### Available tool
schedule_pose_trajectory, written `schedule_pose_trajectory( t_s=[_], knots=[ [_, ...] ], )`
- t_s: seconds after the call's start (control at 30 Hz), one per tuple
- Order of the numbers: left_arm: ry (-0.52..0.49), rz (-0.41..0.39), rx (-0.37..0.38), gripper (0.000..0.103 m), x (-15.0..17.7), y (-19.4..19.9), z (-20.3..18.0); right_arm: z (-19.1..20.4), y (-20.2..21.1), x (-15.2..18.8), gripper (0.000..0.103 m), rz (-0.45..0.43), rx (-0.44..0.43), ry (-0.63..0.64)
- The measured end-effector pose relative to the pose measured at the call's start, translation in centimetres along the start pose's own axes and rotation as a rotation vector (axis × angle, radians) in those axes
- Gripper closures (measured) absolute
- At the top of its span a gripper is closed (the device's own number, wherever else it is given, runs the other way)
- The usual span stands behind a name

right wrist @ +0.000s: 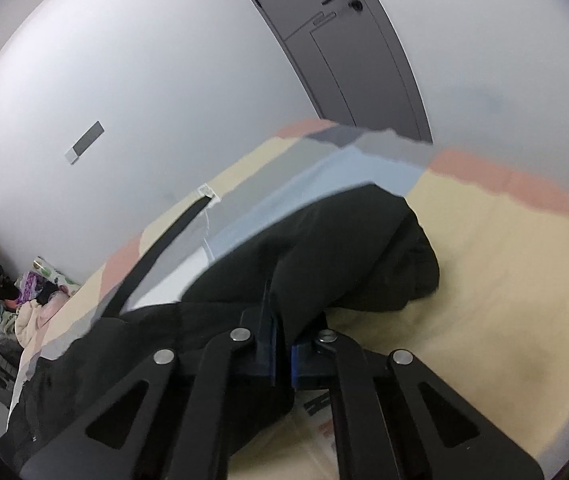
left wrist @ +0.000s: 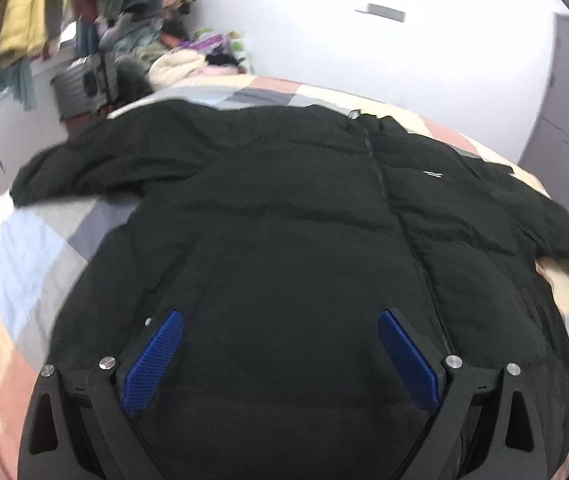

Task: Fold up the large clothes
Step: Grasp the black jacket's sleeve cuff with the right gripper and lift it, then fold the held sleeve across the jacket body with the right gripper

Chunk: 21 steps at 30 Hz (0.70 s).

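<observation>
Right gripper seemingly pinching black jacket sleeve.

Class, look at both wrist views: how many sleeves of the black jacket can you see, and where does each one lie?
2. On the black jacket, one sleeve stretches left across the bedspread; the other sleeve lies rightward, pinched by the right gripper.

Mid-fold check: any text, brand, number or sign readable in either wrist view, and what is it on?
Nothing legible in either view.
Small white mark on the black jacket chest: too small and blurred to read.
Dark print under the right gripper on the patchwork bedsheet: partly hidden, unreadable.
Grey plate on the wall: no visible text.
</observation>
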<state>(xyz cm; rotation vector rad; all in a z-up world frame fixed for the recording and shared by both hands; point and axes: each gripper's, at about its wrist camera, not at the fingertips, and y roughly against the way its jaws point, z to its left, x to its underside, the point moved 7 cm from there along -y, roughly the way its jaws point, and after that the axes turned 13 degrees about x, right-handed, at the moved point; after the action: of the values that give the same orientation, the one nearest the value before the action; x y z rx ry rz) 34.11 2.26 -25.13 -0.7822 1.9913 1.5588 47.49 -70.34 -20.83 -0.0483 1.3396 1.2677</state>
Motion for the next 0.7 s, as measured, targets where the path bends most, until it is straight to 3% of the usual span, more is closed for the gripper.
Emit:
schedule_pose_trajectory(
  t_s=[0.2, 0.33, 0.7],
  knots=[
    [-0.110, -0.073, 0.042, 0.004, -1.0, 3.0, -1.1, 2.5, 6.8, -4.1, 0.099, -0.072, -0.020, 0.039],
    [-0.124, -0.105, 0.045, 0.004, -2.0, 4.1, 0.0, 5.5, 11.4, -6.4, 0.099, -0.125, -0.042, 0.087],
    [-0.137, -0.168, 0.144, 0.004, -2.6, 7.3, 0.9, 18.8, 24.8, -8.0, 0.099, -0.237, -0.167, 0.251]
  ],
)
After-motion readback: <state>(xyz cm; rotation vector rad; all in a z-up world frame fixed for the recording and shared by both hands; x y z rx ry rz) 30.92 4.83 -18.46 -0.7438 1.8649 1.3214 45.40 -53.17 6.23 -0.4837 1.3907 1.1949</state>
